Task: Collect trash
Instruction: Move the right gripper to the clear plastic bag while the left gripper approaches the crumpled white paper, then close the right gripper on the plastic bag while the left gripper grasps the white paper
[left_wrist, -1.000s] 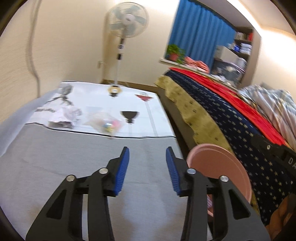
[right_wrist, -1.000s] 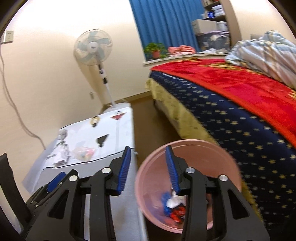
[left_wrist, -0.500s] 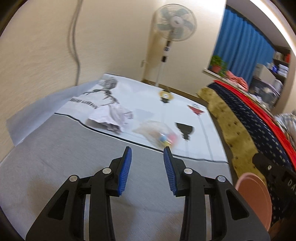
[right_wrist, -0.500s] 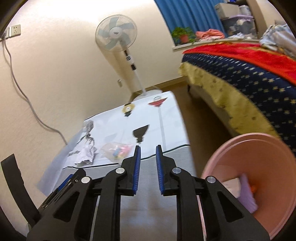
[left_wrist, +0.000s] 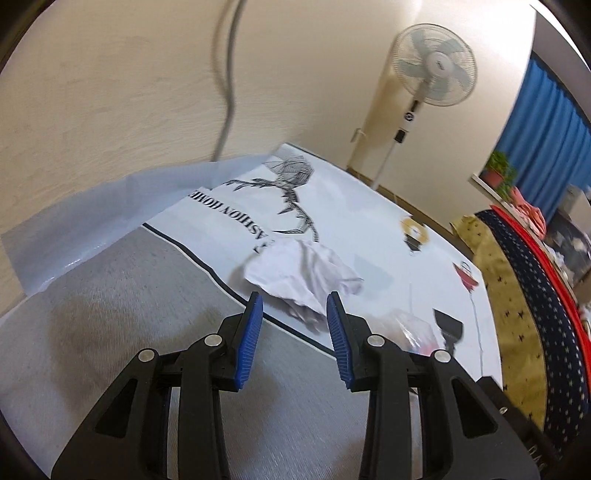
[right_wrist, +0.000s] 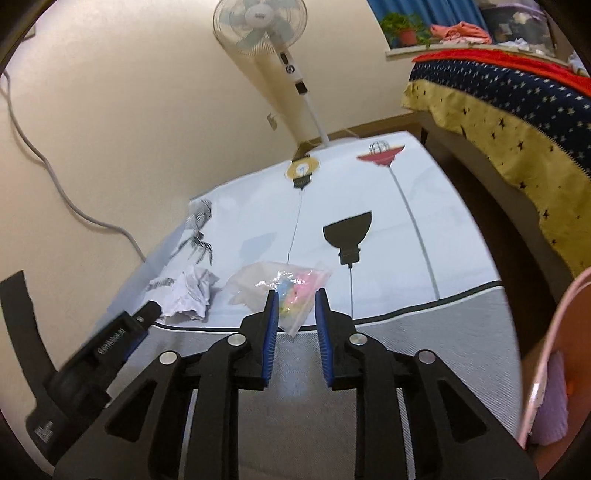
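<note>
A crumpled white paper ball (left_wrist: 301, 275) lies on the printed white table cover, just beyond my open left gripper (left_wrist: 294, 301); it also shows in the right wrist view (right_wrist: 192, 291). A clear plastic bag with coloured bits (right_wrist: 284, 288) lies just beyond my open right gripper (right_wrist: 294, 299), its near corner between the fingertips; it is blurred in the left wrist view (left_wrist: 413, 330). The pink bin (right_wrist: 546, 362) with trash inside stands at the right edge. Both grippers are empty.
The table cover (right_wrist: 388, 221) is white at the far half and grey (right_wrist: 424, 350) near me. A standing fan (right_wrist: 266, 22) and a grey cable (left_wrist: 225, 92) are by the wall. A bed with a starred blue and yellow cover (right_wrist: 517, 110) runs along the right.
Both grippers swung left, away from the bin, and moved closer to the trash on the table. The right gripper narrowed, then opened wider again. The left stayed open.
</note>
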